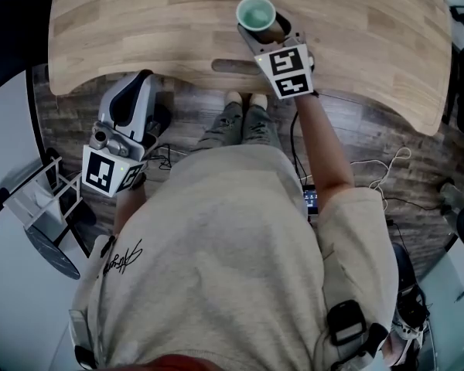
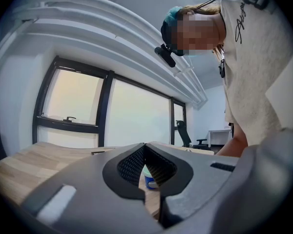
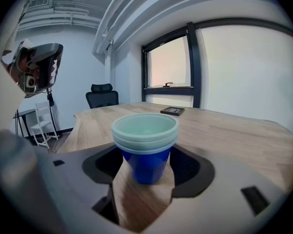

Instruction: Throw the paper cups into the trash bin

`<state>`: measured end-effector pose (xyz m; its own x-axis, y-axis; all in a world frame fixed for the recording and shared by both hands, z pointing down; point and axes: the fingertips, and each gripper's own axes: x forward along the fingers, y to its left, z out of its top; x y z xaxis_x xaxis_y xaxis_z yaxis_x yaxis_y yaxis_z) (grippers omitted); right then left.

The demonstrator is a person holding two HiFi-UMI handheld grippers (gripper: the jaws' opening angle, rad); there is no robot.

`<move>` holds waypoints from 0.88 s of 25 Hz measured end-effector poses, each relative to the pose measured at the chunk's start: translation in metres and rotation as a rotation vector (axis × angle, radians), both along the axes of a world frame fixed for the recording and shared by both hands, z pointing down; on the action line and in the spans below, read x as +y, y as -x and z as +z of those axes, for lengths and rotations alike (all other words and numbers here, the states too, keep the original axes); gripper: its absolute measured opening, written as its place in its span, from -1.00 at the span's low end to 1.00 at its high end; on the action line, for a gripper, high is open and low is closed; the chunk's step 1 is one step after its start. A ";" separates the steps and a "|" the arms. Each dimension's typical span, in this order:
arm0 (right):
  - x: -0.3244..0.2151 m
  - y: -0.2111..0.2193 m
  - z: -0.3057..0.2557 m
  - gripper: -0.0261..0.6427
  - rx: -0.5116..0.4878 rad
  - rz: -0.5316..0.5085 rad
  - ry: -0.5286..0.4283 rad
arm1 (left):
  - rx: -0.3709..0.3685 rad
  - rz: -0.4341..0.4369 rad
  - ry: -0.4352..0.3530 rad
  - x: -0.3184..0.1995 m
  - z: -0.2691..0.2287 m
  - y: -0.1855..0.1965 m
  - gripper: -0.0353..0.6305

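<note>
Right tool (image 3: 145, 155) stood spread around the stacked cups (image 3: 144, 128) on the desk (image 3: 224, 130), my left tool (image 2: 145, 167) pressed together, and I judged closing off-centre could tip or crush them.

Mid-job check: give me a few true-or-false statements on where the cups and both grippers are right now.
1. The paper cups stand upright on the table. True.
2. The left gripper holds a cup. False: its jaws are shut on nothing.
3. The cups stand between the right gripper's open jaws. True.
4. A trash bin stands on the table. False: besides the cups, only a small dark flat item lies there, farther back.
</note>
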<state>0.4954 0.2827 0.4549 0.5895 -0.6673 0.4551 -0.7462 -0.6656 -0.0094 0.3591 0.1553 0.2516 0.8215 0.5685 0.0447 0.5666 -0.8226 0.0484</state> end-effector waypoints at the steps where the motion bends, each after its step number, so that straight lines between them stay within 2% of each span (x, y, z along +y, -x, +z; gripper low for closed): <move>1: -0.001 0.000 -0.002 -0.04 0.006 -0.003 -0.001 | 0.002 -0.003 0.002 -0.001 0.000 0.000 -0.88; 22: -0.008 0.027 -0.088 -0.04 0.112 -0.044 -0.066 | 0.067 0.003 0.047 0.001 -0.018 -0.001 -0.88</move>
<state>0.4680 0.2747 0.3673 0.6038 -0.7200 0.3419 -0.7734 -0.6331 0.0326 0.3599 0.1567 0.2339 0.8202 0.5709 -0.0370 0.5721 -0.8187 0.0491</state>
